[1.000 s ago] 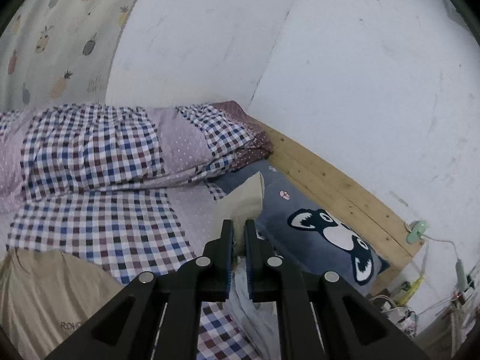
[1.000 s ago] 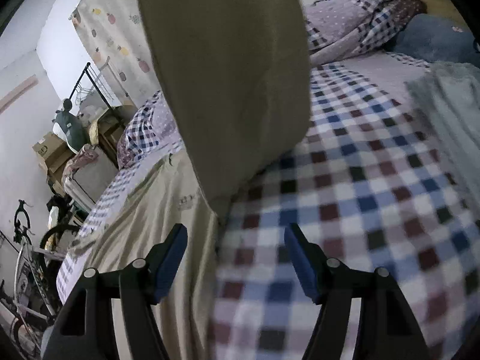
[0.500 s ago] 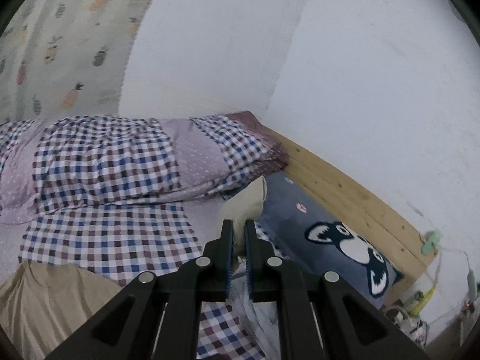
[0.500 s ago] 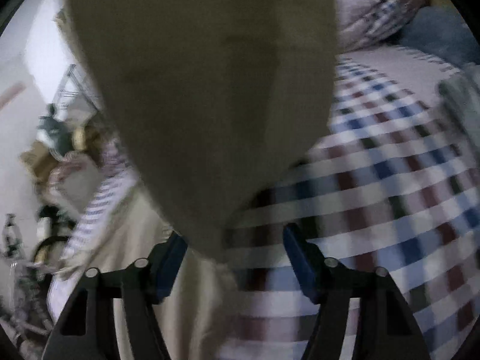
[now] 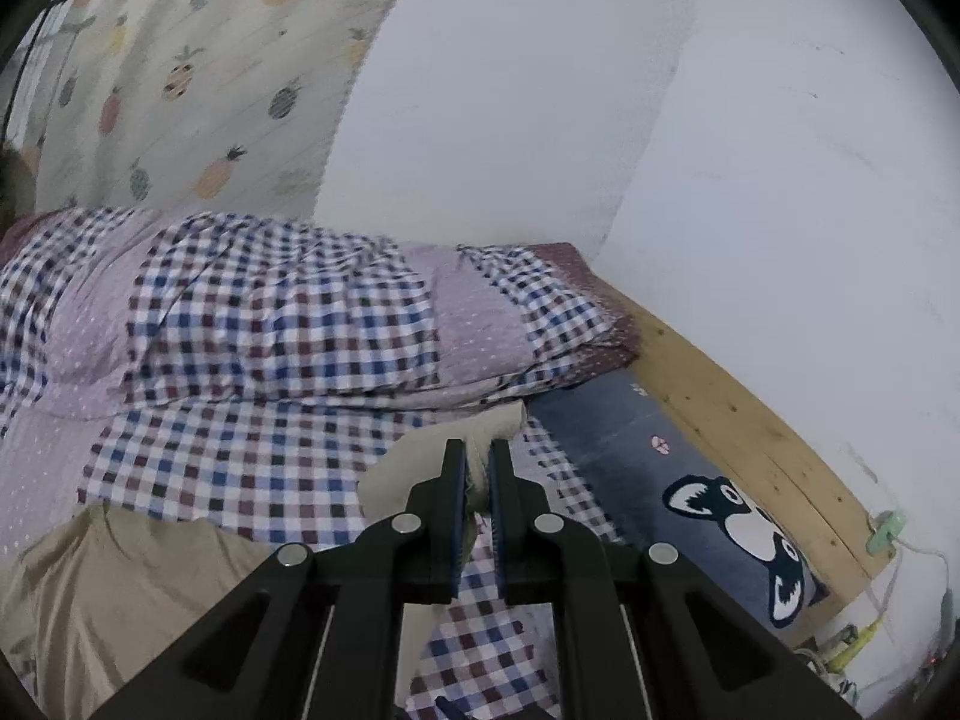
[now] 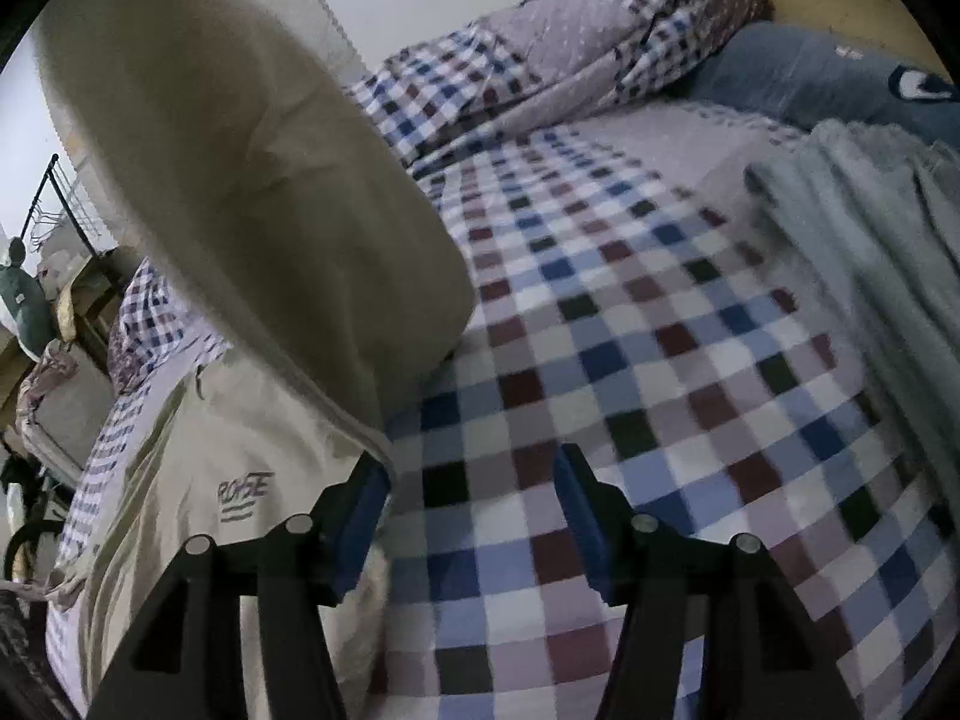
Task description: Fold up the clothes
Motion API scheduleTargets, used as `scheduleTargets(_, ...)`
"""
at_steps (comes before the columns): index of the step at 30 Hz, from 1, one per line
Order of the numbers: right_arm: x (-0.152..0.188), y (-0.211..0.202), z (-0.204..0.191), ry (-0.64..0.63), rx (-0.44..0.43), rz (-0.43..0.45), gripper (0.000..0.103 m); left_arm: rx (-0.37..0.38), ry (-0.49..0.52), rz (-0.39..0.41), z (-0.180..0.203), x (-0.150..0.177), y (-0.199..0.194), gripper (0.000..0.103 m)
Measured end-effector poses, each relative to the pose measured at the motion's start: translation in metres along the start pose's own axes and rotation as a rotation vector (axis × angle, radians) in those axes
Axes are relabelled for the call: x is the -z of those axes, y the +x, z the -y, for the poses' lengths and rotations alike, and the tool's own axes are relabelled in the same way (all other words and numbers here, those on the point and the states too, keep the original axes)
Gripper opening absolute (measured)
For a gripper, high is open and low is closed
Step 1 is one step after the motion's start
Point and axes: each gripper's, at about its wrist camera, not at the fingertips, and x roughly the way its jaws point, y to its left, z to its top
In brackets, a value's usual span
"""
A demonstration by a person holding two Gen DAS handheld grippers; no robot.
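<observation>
A beige garment (image 5: 120, 588) lies on the checked bed at the lower left of the left wrist view. One edge of it rises between the fingers of my left gripper (image 5: 477, 462), which is shut on that fabric above the bed. In the right wrist view the lifted part of the beige garment (image 6: 264, 192) hangs large at the upper left, and the rest, with a printed logo, lies flat below it. My right gripper (image 6: 471, 486) stands open low over the checked sheet, its left finger (image 6: 360, 498) right beside the garment's edge.
A checked duvet (image 5: 270, 324) is heaped at the head of the bed. A blue pillow with an animal face (image 5: 690, 498) lies by the wooden bed frame (image 5: 750, 432). A grey-green fleece (image 6: 864, 228) lies on the right. A clothes rack and clutter (image 6: 42, 276) stand off the bed's left side.
My left gripper has swung up and leftward with the fabric still pinched. The hanging garment has shifted left in the right wrist view, uncovering more checked sheet, while the right gripper stays open.
</observation>
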Motion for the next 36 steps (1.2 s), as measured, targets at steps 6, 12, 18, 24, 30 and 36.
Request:
scheduleTargets(6,0.007,0.013,0.002,-0.019,0.01,-0.036,0.063,-0.086,-0.056,0.006,-0.064,0.001,-0.008,0.006)
scheduleTargets(12,0.013,0.017,-0.005,-0.063,0.01,-0.053,0.063,-0.126,-0.128,0.081,-0.146,0.019,-0.039,0.006)
scheduleTargets(18,0.017,0.018,-0.021,-0.159,-0.019,-0.071,0.064,-0.194,-0.247,0.031,-0.268,0.127,-0.055,0.006)
scheduleTargets(24,0.023,0.029,-0.028,-0.236,-0.022,-0.141,0.064,-0.251,-0.497,-0.048,-0.376,0.239,-0.067,0.006)
scheduleTargets(30,0.033,0.024,-0.034,-0.339,-0.004,-0.224,0.064,-0.208,-0.638,-0.105,-0.428,0.298,-0.067,0.006)
scheduleTargets(36,0.047,-0.016,-0.036,-0.408,-0.007,-0.274,0.064,-0.077,-0.716,-0.091,-0.447,0.322,-0.069,0.008)
